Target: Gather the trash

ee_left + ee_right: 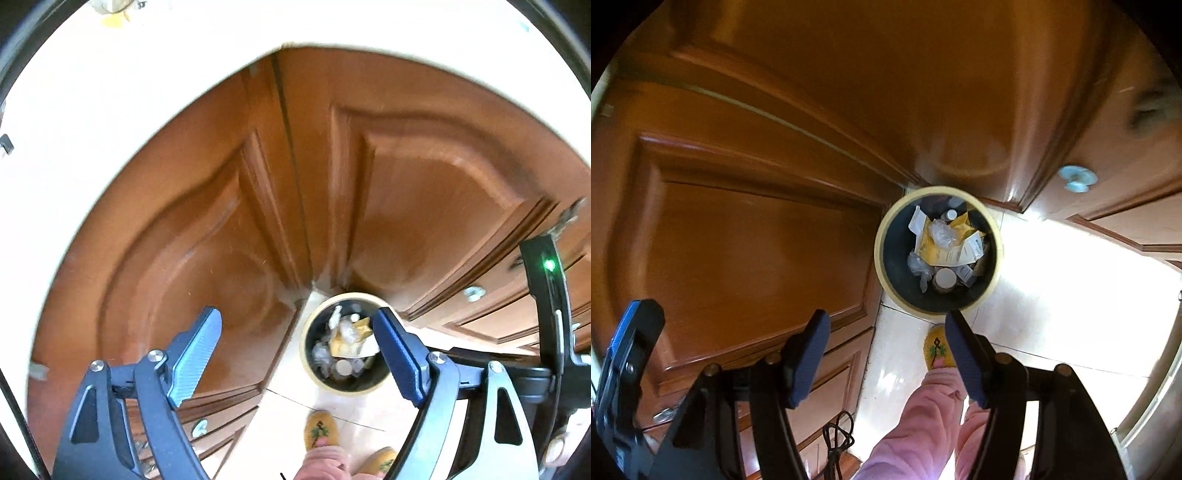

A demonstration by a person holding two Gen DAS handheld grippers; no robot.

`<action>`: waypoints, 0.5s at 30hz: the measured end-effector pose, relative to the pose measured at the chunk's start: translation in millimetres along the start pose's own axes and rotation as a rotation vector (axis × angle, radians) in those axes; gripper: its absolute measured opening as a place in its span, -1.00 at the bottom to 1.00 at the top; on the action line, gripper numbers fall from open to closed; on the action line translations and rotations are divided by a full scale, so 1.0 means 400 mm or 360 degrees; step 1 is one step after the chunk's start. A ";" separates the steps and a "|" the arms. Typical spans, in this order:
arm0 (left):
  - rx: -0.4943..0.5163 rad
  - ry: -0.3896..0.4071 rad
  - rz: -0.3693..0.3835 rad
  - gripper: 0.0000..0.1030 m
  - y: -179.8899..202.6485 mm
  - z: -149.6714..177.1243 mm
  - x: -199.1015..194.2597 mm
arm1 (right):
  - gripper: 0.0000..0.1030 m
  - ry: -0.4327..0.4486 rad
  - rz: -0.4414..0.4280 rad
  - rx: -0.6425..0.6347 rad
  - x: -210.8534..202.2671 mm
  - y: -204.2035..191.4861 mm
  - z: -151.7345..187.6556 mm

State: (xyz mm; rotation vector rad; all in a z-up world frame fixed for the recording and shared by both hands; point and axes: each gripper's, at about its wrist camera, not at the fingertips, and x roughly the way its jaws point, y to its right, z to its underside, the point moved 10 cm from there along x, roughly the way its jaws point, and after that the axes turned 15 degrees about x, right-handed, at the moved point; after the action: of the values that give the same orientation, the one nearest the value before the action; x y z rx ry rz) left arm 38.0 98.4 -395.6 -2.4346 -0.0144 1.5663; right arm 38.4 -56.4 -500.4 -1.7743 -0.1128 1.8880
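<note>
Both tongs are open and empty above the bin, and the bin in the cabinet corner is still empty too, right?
Not quite. The trash bin already holds papers, wrappers and lids, as the right wrist view shows. Left tongs and right tongs are open and empty.

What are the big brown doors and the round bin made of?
The cabinet doors look like varnished wood: brown, with carved panels and a glossy shine. The trash bin seems to be smooth plastic, with a cream rim and a dark inside, though painted metal is possible.
</note>
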 end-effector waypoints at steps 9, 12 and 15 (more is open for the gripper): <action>0.0037 0.0164 0.0079 0.81 0.028 -0.136 -0.287 | 0.26 0.0196 -0.0062 -0.0032 -0.358 -0.032 0.062; 0.0039 0.0244 0.0116 0.82 0.034 -0.184 -0.388 | 0.26 0.0299 -0.0090 -0.0097 -0.493 -0.059 0.091; 0.0043 0.0363 0.0140 0.92 0.039 -0.242 -0.508 | 0.26 0.0413 -0.0149 -0.0149 -0.630 -0.089 0.113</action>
State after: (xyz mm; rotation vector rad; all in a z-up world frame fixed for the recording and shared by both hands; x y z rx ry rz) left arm 36.9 35.4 -178.9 -2.6093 0.1556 1.3030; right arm 3.6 -122.1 -252.8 -2.0239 -0.1880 1.5957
